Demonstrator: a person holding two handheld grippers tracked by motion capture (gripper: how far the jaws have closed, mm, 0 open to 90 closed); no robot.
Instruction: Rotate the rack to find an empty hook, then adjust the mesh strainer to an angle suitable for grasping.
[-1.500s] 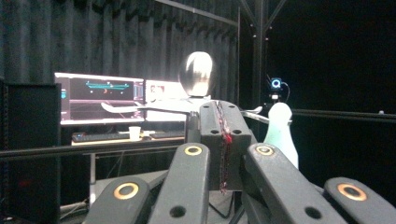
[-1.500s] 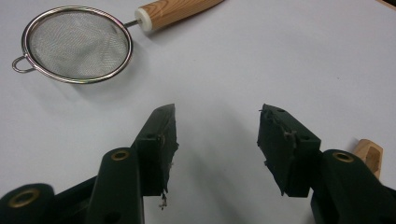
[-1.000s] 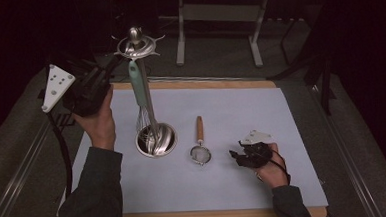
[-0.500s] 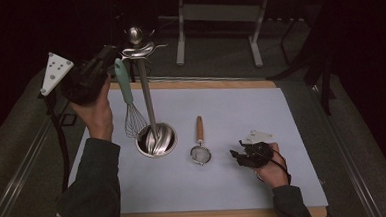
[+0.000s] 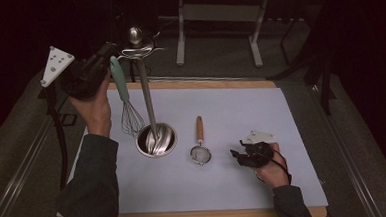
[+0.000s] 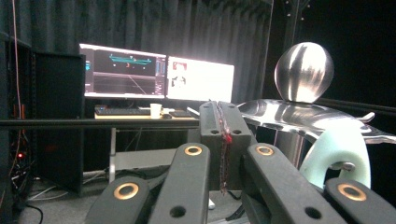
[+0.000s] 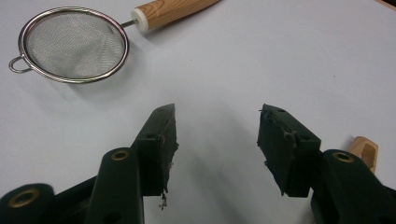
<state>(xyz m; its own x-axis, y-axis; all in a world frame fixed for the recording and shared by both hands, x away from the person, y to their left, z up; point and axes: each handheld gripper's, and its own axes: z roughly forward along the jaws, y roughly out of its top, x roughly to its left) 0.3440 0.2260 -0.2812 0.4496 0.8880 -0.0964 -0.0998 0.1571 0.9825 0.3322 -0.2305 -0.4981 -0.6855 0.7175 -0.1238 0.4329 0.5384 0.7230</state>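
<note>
A steel utensil stand [image 5: 146, 96] with a ball top [image 6: 303, 70] rises from a round base on the white mat [image 5: 241, 106]. A whisk with a mint handle [image 5: 121, 87] hangs upright just left of the pole. My left gripper [image 5: 111, 48] is raised beside the stand's top. Its jaws [image 6: 223, 109] are shut, pad against pad, with nothing between them. The whisk's handle loop [image 6: 336, 151] sits just right of them, and I cannot tell what carries it. My right gripper [image 5: 236, 154] [image 7: 217, 126] rests low over the mat, open and empty. A small mesh strainer [image 5: 201, 152] [image 7: 74, 44] lies ahead of it.
The strainer's wooden handle [image 5: 199, 128] points toward the far edge. A small wooden piece [image 7: 364, 151] shows beside the right jaw. The table's wooden rim [image 5: 204, 83] borders the mat. Monitors [image 6: 159, 77] and a desk stand beyond the table.
The whisk has moved left, from in front of the pole to beside it. The left gripper went left with it and rose slightly. The right hand kept still.
</note>
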